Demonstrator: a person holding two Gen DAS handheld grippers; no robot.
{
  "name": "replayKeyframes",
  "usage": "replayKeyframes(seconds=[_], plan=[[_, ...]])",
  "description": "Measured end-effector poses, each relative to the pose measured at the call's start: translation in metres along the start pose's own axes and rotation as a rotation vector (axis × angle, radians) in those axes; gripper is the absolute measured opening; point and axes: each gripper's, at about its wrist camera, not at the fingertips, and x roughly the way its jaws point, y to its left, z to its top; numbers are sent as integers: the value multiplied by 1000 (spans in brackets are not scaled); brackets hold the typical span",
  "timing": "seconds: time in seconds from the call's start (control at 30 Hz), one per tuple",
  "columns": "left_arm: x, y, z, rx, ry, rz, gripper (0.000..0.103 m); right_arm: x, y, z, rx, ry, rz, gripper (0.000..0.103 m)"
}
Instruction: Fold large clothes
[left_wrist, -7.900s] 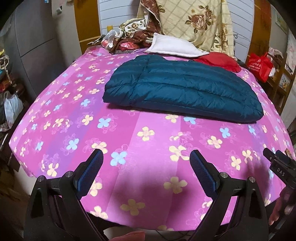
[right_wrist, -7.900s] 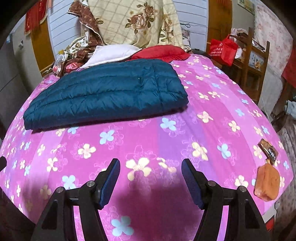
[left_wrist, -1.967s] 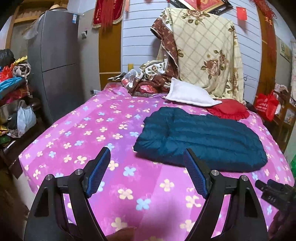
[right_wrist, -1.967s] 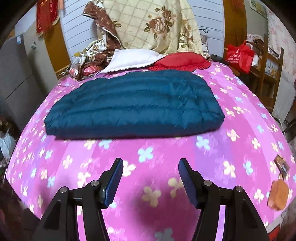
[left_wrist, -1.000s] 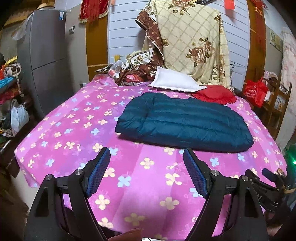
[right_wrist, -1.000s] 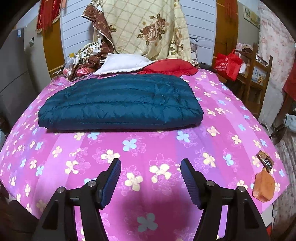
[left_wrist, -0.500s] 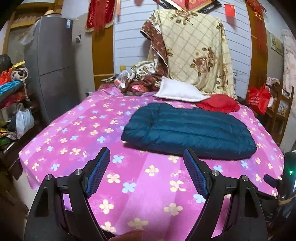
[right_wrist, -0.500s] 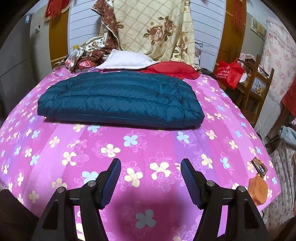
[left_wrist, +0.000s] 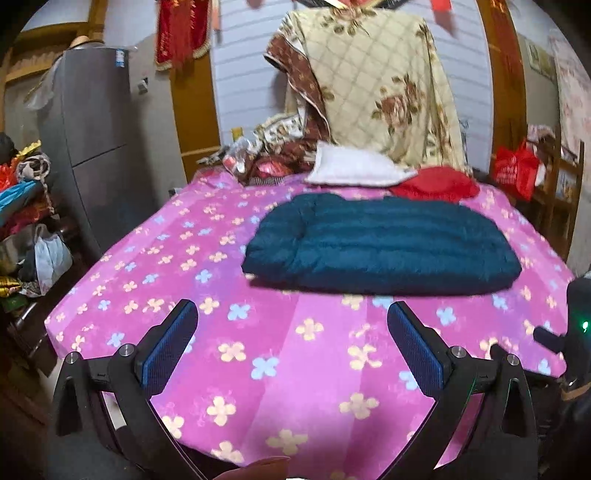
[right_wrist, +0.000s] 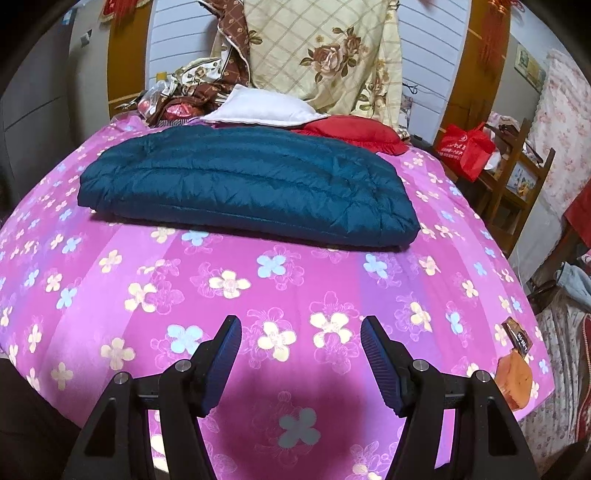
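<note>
A dark teal quilted down jacket (left_wrist: 380, 247) lies folded into a flat rectangle on the pink flowered bed (left_wrist: 280, 354); it also shows in the right wrist view (right_wrist: 243, 184). My left gripper (left_wrist: 291, 343) is open and empty, held above the bed's near edge, well short of the jacket. My right gripper (right_wrist: 301, 350) is open and empty over the bed's (right_wrist: 229, 295) near part, apart from the jacket. The right gripper's body shows at the right edge of the left wrist view.
A white pillow (left_wrist: 354, 170), a red cushion (left_wrist: 436, 184) and a floral quilt (left_wrist: 388, 85) lie at the bed's head. A grey fridge (left_wrist: 92, 147) stands left. A red bag (right_wrist: 465, 147) sits on wooden shelves right. An orange pouch (right_wrist: 513, 380) lies at the bed's right edge.
Both grippers have shifted slightly and tilted up, staying open and empty. The folded jacket has not moved.
</note>
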Motion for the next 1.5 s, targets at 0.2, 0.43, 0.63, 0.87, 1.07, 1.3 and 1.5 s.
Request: replayKeyframes(seconds=[0.2, 0.43, 0.63, 0.87, 1.07, 1.3, 1.5], plan=[[7, -12, -7, 30, 42, -34, 103, 4, -5, -1, 16, 13, -8, 65], [17, -17, -12, 44, 90, -33, 103, 5, -18, -3, 61, 26, -28, 65], [27, -14, -17, 36, 135, -38, 103, 8, -21, -4, 83, 43, -29, 65], [36, -13, -19, 34, 163, -23, 102, 7, -12, -3, 57, 29, -18, 65], [43, -15, -22, 37, 190, -33, 102, 8, -11, -1, 62, 27, -17, 65], [53, -15, -25, 33, 224, -45, 102, 8, -13, 1, 70, 14, -9, 65], [62, -16, -29, 33, 247, -44, 103, 16, -3, -1, 33, 39, 0, 65]])
